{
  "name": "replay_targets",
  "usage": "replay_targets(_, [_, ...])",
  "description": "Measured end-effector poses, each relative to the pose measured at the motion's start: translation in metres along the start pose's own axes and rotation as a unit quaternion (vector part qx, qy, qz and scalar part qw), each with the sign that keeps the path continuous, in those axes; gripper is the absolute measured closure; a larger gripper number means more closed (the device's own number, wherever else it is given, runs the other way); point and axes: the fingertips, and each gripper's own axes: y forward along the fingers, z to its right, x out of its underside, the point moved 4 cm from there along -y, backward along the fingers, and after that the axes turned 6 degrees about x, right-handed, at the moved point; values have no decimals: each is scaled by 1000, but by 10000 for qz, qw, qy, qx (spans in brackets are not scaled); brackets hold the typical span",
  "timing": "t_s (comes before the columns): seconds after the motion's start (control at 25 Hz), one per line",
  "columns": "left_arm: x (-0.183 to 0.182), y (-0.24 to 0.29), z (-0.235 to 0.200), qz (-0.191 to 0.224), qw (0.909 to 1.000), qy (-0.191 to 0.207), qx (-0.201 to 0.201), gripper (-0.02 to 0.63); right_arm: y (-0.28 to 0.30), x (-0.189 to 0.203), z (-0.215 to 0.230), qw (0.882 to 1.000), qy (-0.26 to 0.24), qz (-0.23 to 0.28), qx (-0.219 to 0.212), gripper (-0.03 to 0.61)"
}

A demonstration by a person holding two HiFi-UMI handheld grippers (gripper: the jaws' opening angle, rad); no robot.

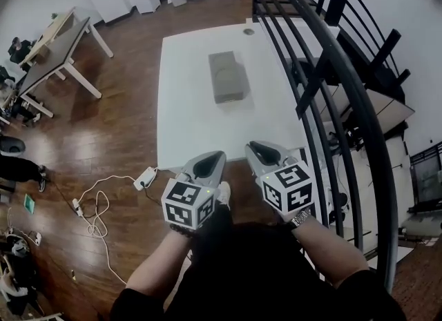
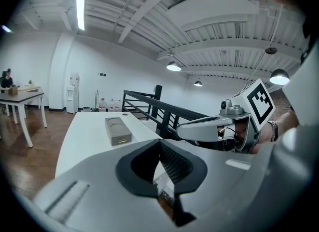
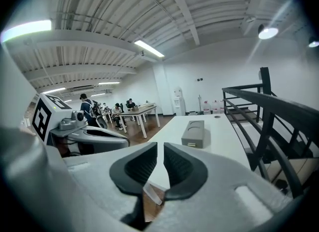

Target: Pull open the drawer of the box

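Low in the frame, the left claw (image 1: pixel 218 155) has its jaws meeting at the tips, and the right claw (image 1: pixel 252 146) shows a narrow, empty slit. Upper centre, the grey box (image 1: pixel 228 76) lies on the white desk (image 1: pixel 185 116), well apart from the 2 claws. A black railing (image 1: pixel 324 71) runs along the right.

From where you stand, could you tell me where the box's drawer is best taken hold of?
Probably the small pale pull low on the near end face of the grey box. Come straight in from the near edge of the table, since that face looks that way and should slide out toward it.
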Motion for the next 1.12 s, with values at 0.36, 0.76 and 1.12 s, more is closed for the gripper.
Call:
replay_targets(0.36, [-5,43,-66,-266,9990,-191,291,598,82,5,29,9953,812,-528,85,545])
replay_targets(0.76, [-1,82,-134,-681,9944,-473,655,597,171,14,57,9757,1958,-952,240,534])
replay_targets(1.12, [4,112,-176,-1018,9891,-640,850,597,232,33,96,9450,3000,-1225,451,502])
